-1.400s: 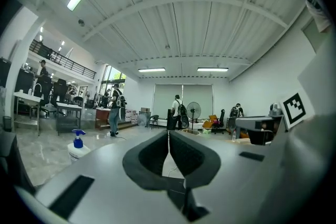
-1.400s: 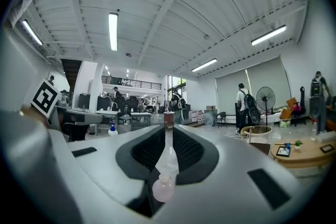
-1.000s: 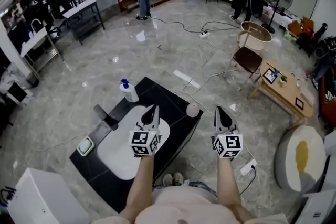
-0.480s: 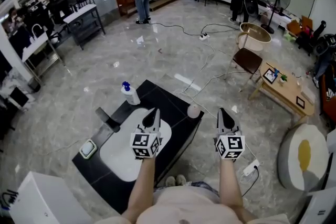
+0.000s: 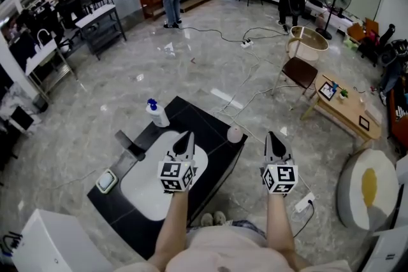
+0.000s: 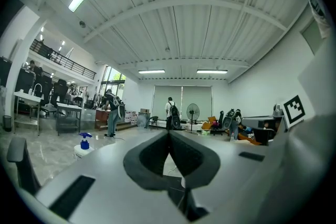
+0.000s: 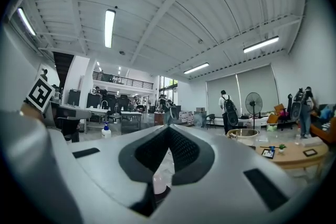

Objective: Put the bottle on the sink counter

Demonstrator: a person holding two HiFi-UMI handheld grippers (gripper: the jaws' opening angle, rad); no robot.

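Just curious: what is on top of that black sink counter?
A blue-capped bottle at the far corner, a pale round object at the right corner, a small pad at the left. The left gripper covers part of the white basin.

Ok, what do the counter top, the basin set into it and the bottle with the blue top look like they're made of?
The counter is a flat black slab with little shine: stone or laminate, I can't tell which. The basin is smooth, rounded and plain white, so likely ceramic. The bottle has an opaque white body and a blue top, probably plastic.

black sink counter (image 5: 205, 123) bears spray bottle (image 5: 157, 113).
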